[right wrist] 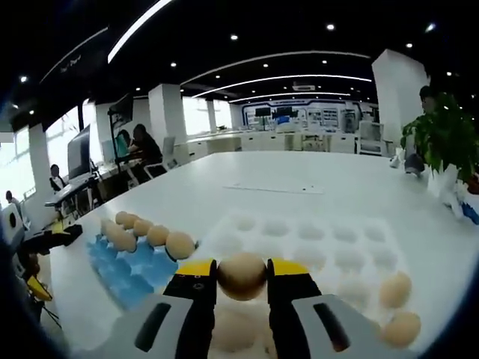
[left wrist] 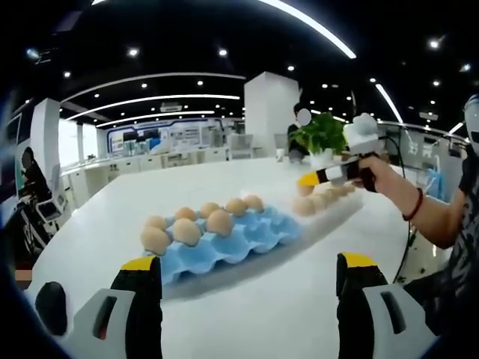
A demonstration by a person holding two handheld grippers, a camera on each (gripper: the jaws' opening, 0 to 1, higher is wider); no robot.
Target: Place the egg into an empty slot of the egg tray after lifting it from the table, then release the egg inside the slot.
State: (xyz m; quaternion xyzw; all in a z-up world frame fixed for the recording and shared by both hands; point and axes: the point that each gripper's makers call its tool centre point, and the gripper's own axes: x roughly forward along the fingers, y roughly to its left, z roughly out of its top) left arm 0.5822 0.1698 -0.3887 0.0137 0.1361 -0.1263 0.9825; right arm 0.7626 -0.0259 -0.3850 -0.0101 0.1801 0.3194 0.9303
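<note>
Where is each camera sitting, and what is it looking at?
Left gripper view: rides the left gripper, jaws open, facing across the white table at the blue egg tray; the person's hand holds the right gripper beyond.
Right gripper view: rides the right gripper, shut on an egg, over the white egg tray.
Shared: both trays, the table, the potted plant.

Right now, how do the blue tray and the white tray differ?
The blue tray carries a row of eggs along one edge, while the white tray has a few eggs near one corner and mostly empty slots. The right gripper, shut on an egg, hangs over the white tray, not the blue tray. Both lie on the table.
</note>
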